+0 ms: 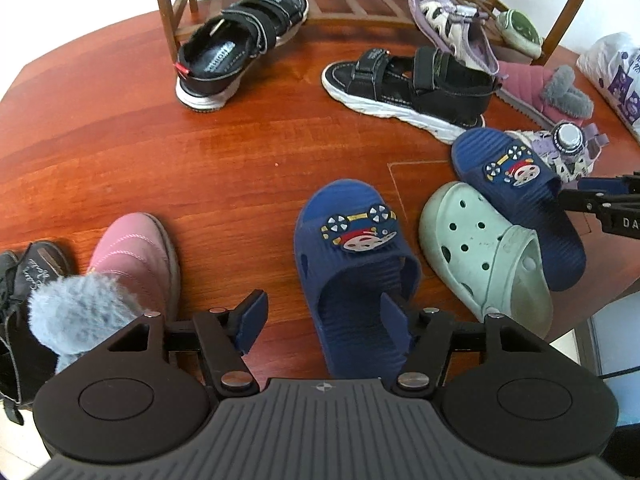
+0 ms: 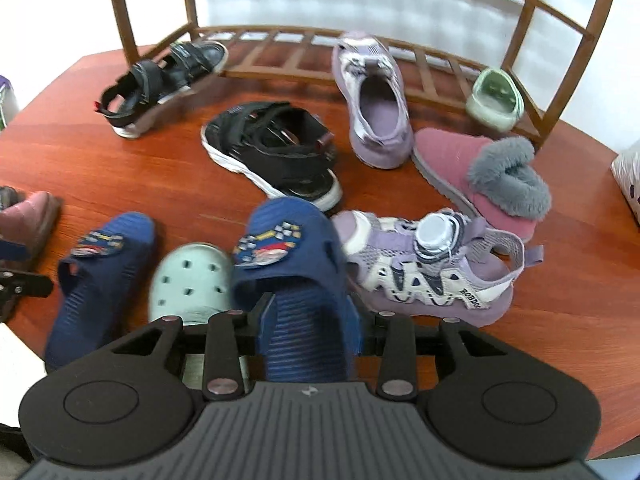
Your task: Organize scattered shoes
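Right gripper (image 2: 308,320) has its jaws closed part-way on the heel of a blue slide (image 2: 294,264), which is tilted, toe raised, over the mint clog (image 2: 192,276) – it reads as a lift in progress. Left gripper (image 1: 322,320) stands wide open around the heel of the matching blue slide (image 1: 352,272), lying flat at 6 o'clock on the table (image 1: 160,152); one pad is inside the shoe, not visibly pinching. Judgement: pairing the two slides is the step in hand; next the left jaws would need to close on the heel wall before any lift, and the raised slide must clear the clog. The wooden rack (image 2: 304,46) sits at 12 o'clock – its bottom shelf bears a second mint clog (image 2: 496,98) at the right end, plus the toes of a black sandal (image 2: 164,80) and a purple sneaker (image 2: 374,100), heels hanging off. Other shoes lie loose on the table.
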`<state>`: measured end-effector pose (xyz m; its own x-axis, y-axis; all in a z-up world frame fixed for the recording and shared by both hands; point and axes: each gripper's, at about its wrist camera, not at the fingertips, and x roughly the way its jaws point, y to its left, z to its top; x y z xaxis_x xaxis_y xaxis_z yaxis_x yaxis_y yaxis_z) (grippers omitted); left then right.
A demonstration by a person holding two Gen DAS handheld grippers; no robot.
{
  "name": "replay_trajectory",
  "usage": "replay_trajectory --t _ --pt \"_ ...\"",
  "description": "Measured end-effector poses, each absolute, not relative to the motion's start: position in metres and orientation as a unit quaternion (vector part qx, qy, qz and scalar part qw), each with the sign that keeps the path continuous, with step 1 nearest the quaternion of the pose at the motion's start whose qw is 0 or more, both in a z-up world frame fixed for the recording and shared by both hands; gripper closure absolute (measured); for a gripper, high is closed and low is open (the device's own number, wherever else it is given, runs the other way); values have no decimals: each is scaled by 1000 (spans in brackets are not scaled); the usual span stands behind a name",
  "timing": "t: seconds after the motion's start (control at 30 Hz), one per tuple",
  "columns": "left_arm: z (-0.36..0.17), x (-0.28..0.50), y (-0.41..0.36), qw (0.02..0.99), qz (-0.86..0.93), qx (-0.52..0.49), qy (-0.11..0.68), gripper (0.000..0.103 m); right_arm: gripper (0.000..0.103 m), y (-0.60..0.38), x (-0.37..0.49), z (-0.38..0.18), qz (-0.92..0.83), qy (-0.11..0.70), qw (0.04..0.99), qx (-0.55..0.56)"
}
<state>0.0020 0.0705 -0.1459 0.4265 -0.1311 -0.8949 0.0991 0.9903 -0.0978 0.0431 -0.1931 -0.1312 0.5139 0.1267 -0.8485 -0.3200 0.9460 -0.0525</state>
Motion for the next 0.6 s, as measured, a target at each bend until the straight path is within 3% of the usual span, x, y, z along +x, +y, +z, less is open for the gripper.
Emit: replay_trajectory --t 0.2,0.4,0.5,0.53,0.6 --pt "-157 5 65 845 -58 -11 532 43 61 -196 59 -151 130 478 861 -114" --pt "-171 11 67 847 -40 -16 530 55 61 -195 69 -161 129 471 864 -122" --pt "-177 13 66 847 -35 -22 530 61 73 -195 72 -163 129 468 866 -123" --pt "-179 14 66 846 -35 -25 531 71 82 -195 72 -163 128 468 866 -121" --pt "-181 14 65 847 -23 -26 531 88 89 -195 71 -162 126 468 867 -116"
